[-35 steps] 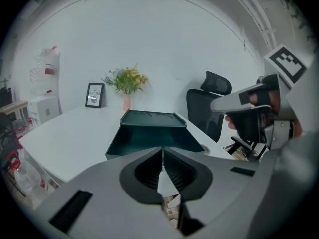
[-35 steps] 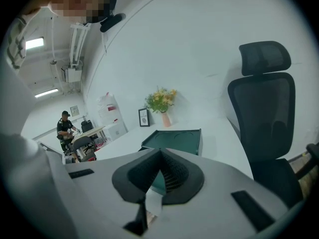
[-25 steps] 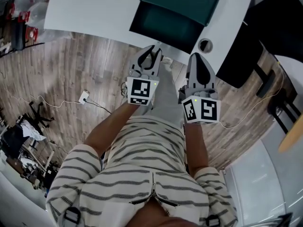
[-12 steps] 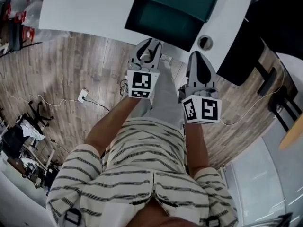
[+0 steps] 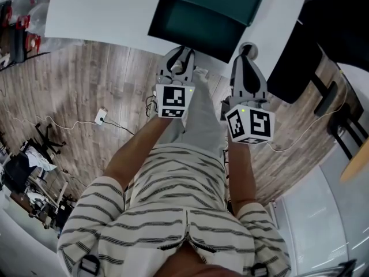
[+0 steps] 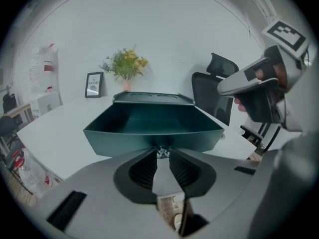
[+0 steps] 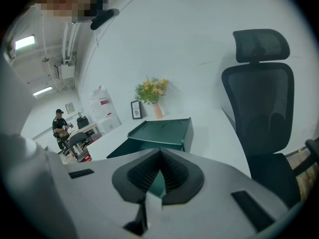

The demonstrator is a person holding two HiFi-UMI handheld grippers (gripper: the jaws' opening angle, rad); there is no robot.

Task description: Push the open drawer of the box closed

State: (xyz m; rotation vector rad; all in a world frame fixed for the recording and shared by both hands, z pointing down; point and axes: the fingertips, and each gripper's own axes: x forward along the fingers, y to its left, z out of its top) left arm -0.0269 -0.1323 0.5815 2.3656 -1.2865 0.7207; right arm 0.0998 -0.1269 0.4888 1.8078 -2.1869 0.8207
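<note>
Teal plastic drawer, frame centre, seems light and stiff: we push its front, left gripper with empty jaws just narrowed but apart, right gripper pinched together.

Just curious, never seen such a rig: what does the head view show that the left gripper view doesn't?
Only the head view: the person's striped shirt and a white plug. Only the left gripper view: yellow flowers in a vase and a black picture frame. Both: the open dark green drawer, the white table and the black office chair.
</note>
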